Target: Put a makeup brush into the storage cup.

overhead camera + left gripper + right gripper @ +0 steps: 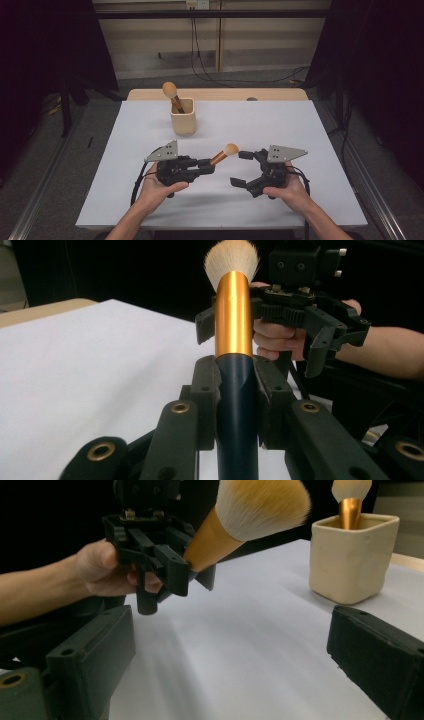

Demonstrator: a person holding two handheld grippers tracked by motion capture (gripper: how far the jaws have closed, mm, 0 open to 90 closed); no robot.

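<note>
Looking down from the high view, we see the left gripper [206, 166] clamped on the dark handle of a makeup brush [223, 154], which is held off the white table [300, 200] over its middle part, nearer the near edge than the far one. In the left gripper view the two black jaws press on either side of that dark handle [235, 410], and the brush's gold collar and pale bristles [231, 260] stick out past them, pointing toward the right gripper [260, 335]. We find the right gripper [242, 168] just beside the brush tip in the high view, with its jaws standing wide apart and nothing between them; the bristles lie close to its upper jaw but we cannot tell whether they touch. From the right gripper view its two jaws sit far apart at the bottom corners, with the bristles [262, 507] ahead and the left gripper [165, 562] gripping the brush. A cream cup [183, 120] stands toward the far edge of the table, well apart from both grippers, and a second brush [172, 95] leans in it, bristles up.
</note>
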